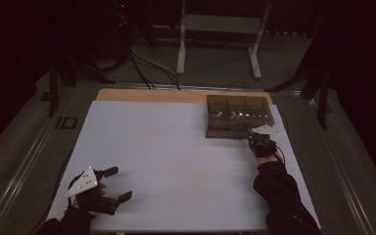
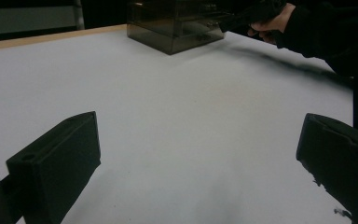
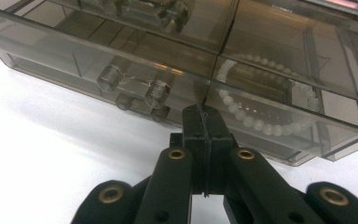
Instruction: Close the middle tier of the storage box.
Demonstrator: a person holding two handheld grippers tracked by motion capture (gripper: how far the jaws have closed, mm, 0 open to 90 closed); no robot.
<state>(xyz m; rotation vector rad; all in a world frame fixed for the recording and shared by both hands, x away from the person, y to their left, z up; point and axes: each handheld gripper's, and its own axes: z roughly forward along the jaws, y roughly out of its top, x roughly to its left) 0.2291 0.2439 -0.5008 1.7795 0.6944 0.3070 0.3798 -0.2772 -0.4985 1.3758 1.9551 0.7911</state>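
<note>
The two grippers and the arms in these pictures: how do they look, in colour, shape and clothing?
Both are black. The left gripper has two blocky, flat-faced jaws and a grey three-cornered plate with small dark dots on top. The right gripper has slim black link bars with brass-coloured rivets and carries a similar pale plate. A thin dark cable loops by the right wrist. Both forearms wear black sleeves.

Dim room above my bench (image 1: 176, 147), its white top the brightest patch; surroundings sink into black; my left tool's (image 2: 200, 158) near jaws blur; glare streaks the smoky box (image 3: 261, 56).
</note>
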